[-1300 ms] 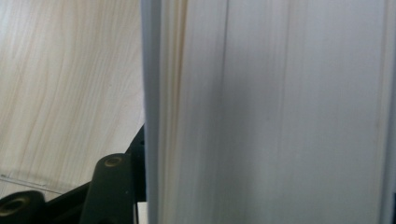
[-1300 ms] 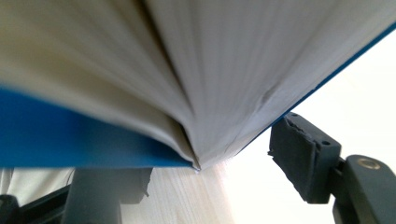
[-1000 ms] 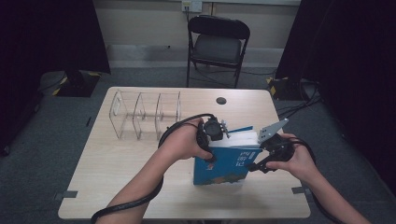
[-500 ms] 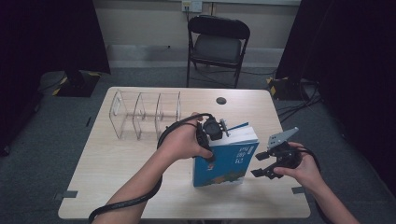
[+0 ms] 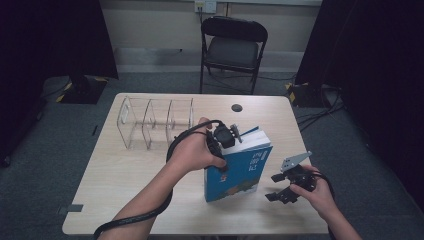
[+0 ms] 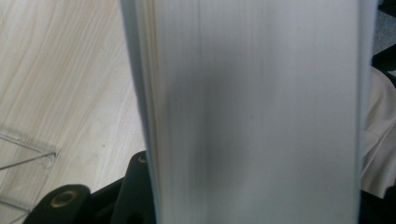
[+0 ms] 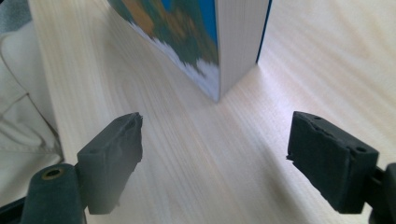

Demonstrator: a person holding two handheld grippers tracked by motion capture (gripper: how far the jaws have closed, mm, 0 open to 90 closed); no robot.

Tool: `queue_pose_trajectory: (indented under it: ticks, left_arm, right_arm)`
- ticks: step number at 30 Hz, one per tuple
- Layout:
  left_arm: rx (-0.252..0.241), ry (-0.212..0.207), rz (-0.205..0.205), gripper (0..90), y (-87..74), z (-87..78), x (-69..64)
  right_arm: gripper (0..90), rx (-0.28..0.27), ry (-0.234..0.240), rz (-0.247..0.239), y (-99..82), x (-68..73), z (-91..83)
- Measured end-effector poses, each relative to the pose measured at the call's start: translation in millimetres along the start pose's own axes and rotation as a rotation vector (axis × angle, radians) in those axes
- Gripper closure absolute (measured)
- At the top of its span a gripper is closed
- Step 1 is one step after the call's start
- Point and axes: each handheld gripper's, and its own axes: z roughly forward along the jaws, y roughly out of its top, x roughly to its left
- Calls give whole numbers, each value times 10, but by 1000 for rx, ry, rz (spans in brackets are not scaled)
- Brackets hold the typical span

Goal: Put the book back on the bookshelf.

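Observation:
A thick blue book (image 5: 240,170) stands upright on the wooden table (image 5: 125,190), cover toward me. My left gripper (image 5: 225,137) comes down on its top edge and is shut on the book. Its jaws have just been closing, and the page block (image 6: 257,112) sits pressed between them in the left gripper view. My right gripper (image 5: 280,187) hovers low over the table just right of the book. It is open, its jaws have just been widening, and nothing is between them. The book's lower corner (image 7: 205,42) stands a short way ahead of the right gripper (image 7: 215,158).
A clear acrylic rack (image 5: 155,120) with several slots stands at the table's back left. A small black disc (image 5: 237,107) lies near the far edge. A black folding chair (image 5: 232,47) stands beyond the table. Bare tabletop lies left of the book.
My right gripper has come off the book's right edge and dropped down and to the right, with its jaws spread wider. The left hand and the book have stayed in place.

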Motion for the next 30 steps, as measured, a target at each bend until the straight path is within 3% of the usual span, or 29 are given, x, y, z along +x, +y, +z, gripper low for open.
queue_pose_trajectory:
  ticks: [5,6,12,15,19,21,26,28,30]
  left_arm:
    - [1,10,-24,615,-31,-26,15]
    - [-1,11,-47,615,-45,-33,15]
    - [-16,14,-64,615,-119,-42,69]
    - [-21,18,-55,614,-148,-43,77]
    - [-43,34,-4,602,-178,-45,46]
    - [-64,45,-14,586,-194,-32,42]
    - [-60,62,-29,523,-191,-37,56]
    - [-122,50,-60,458,-227,-37,89]
    - [-144,36,-65,475,-239,-36,99]
  right_arm:
    - [174,11,-28,7,-110,4,176]
    - [173,6,-31,12,-123,4,198]
    - [173,-7,-65,7,-180,6,293]
    - [167,-26,-77,2,-196,11,315]
    - [161,-34,-98,-15,-216,40,327]
    - [161,-53,-106,-17,-236,51,336]
    - [161,-77,-118,-18,-262,58,345]
    - [161,-81,-123,-20,-270,60,343]
    - [162,-92,-126,-17,-278,57,347]
